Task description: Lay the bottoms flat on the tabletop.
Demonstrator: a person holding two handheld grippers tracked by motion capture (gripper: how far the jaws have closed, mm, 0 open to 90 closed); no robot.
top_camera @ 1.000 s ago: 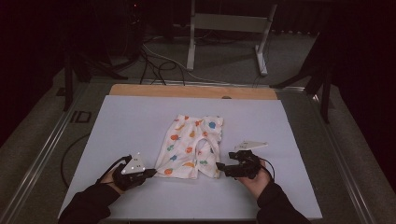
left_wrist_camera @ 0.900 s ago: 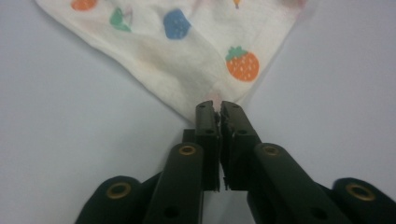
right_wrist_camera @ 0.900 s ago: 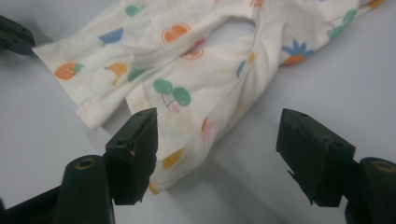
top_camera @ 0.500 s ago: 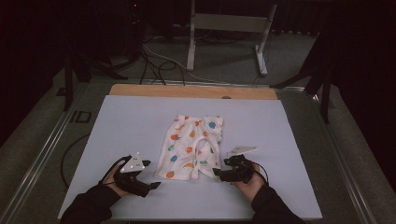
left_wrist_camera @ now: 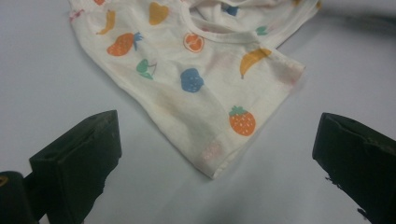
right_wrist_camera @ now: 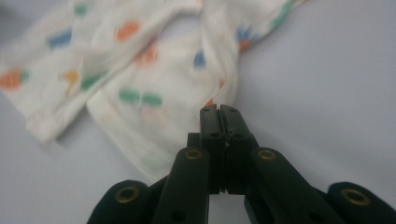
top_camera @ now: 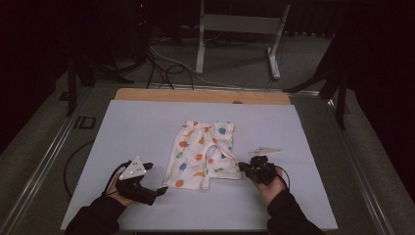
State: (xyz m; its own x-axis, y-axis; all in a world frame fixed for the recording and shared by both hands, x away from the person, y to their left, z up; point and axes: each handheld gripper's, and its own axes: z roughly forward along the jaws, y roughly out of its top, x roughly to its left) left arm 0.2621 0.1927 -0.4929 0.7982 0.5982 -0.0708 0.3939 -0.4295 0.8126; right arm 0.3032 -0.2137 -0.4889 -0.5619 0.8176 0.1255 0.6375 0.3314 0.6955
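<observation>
Fruit-print shorts [top_camera: 203, 155] lie flat on the white counter [top_camera: 137, 127], waistband toward its far wooden edge. Your left claw [left_wrist_camera: 215, 154] has just been opening; it stands spread wide just short of the shorts' near leg hem, nothing between its pads. Your right claw [right_wrist_camera: 219, 116] has just closed, pressed together at the other leg's hem; whether it pinches cloth, I cannot tell.

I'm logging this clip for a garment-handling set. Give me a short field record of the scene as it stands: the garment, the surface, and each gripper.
garment: small cream shorts with fruit print, lying mostly flat
surface: pale sheet over the table
left gripper: jaws have just been opening, wide apart, short of the near leg hem, nothing between the pads
right gripper: jaws have just been closing, now shut at the edge of the other leg; whether cloth is pinched is unclear
</observation>
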